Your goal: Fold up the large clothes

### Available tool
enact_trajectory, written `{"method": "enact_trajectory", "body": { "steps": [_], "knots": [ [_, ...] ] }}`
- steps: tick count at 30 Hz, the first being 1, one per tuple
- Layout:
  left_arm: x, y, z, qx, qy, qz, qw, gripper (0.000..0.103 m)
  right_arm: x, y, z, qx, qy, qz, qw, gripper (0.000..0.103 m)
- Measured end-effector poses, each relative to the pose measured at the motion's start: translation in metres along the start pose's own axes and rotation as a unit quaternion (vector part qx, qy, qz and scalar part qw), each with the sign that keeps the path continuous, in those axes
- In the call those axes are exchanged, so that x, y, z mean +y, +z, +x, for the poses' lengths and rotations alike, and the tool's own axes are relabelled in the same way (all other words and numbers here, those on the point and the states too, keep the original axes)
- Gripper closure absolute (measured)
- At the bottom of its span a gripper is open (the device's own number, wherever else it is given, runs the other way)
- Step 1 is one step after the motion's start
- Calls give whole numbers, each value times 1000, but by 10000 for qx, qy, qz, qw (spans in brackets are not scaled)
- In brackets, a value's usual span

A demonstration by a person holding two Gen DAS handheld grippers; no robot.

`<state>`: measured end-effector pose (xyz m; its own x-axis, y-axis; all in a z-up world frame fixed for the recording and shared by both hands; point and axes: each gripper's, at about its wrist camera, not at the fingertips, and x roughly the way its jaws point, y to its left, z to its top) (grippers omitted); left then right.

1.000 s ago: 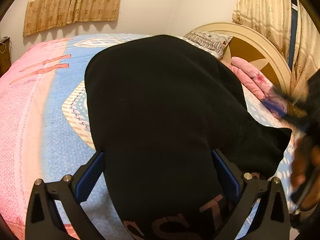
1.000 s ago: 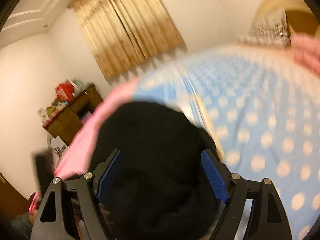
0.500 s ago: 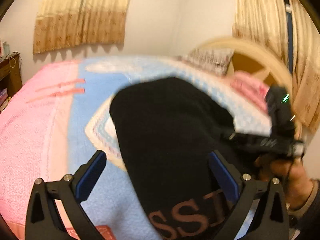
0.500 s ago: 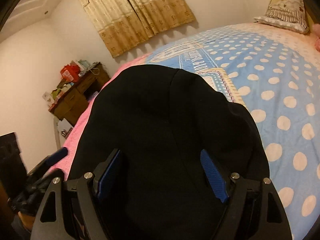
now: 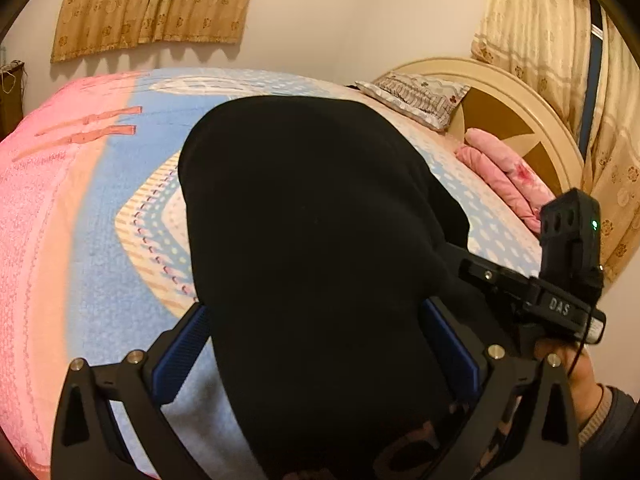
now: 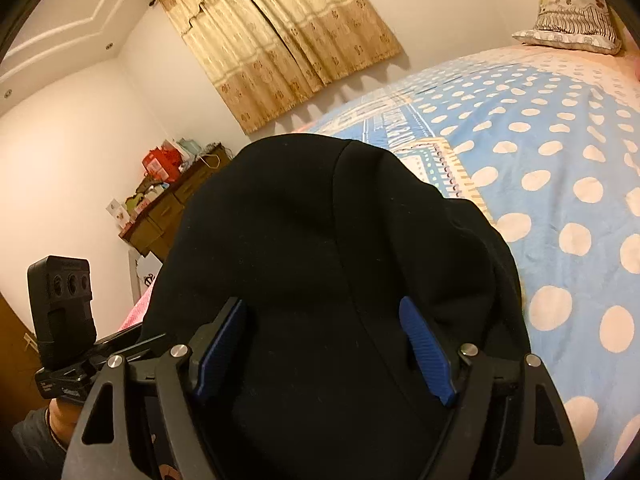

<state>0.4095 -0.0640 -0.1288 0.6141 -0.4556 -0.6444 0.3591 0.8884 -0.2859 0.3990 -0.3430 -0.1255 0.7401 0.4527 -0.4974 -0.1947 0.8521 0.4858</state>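
Between my left gripper's (image 5: 316, 354) 2 blue pads (image 5: 178, 354) lies a black garment (image 5: 312, 240), draped over the jaws, which stand wide apart; whether they pinch cloth underneath I cannot tell. My right gripper (image 6: 324, 350) shows the same: blue pads (image 6: 424, 350) spread, black fabric heaped over them, grip hidden. Beneath both stretches a bed (image 6: 560, 160) with a blue, polka-dotted and pink cover, a patterned pillow (image 5: 416, 98) near the cream headboard (image 5: 520, 120), and gold curtains (image 6: 280, 44) behind.
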Motion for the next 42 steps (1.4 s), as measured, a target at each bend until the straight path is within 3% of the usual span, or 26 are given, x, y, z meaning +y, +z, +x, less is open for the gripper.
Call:
{"method": "enact_trajectory", "body": {
  "steps": [4, 8, 21, 25, 31, 34, 37, 40, 42],
  "knots": [
    [-5, 0, -7, 111, 126, 93, 9998, 0, 2, -3, -3, 12, 22, -5, 10000, 24],
    [2, -4, -4, 57, -1, -25, 10000, 0, 2, -9, -9, -111, 97, -153, 9998, 24],
    [-11, 0, -3, -7, 446, 267, 9986, 0, 13, -8, -27, 197, -315, -713, 9968, 20],
    [-21, 2, 0, -42, 733, 405, 9965, 0, -4, -12, -20, 212, -240, -393, 9987, 18],
    [-11, -1, -3, -49, 597, 314, 9977, 0, 11, -11, -37, 140, -305, -508, 9981, 15],
    [-13, -2, -2, -60, 575, 315, 9978, 0, 4, -4, -55, -36, -86, -182, 9998, 14],
    [-13, -2, -2, -66, 573, 318, 9978, 0, -15, 3, -70, -240, -148, 227, 9993, 9],
    [-14, -2, -2, -74, 571, 321, 9978, 0, -33, -1, -60, 69, -129, 636, 9979, 9],
    [-13, -2, -3, -34, 528, 283, 9982, 0, -35, -11, -52, 198, -157, 576, 9980, 7]
  ]
}}
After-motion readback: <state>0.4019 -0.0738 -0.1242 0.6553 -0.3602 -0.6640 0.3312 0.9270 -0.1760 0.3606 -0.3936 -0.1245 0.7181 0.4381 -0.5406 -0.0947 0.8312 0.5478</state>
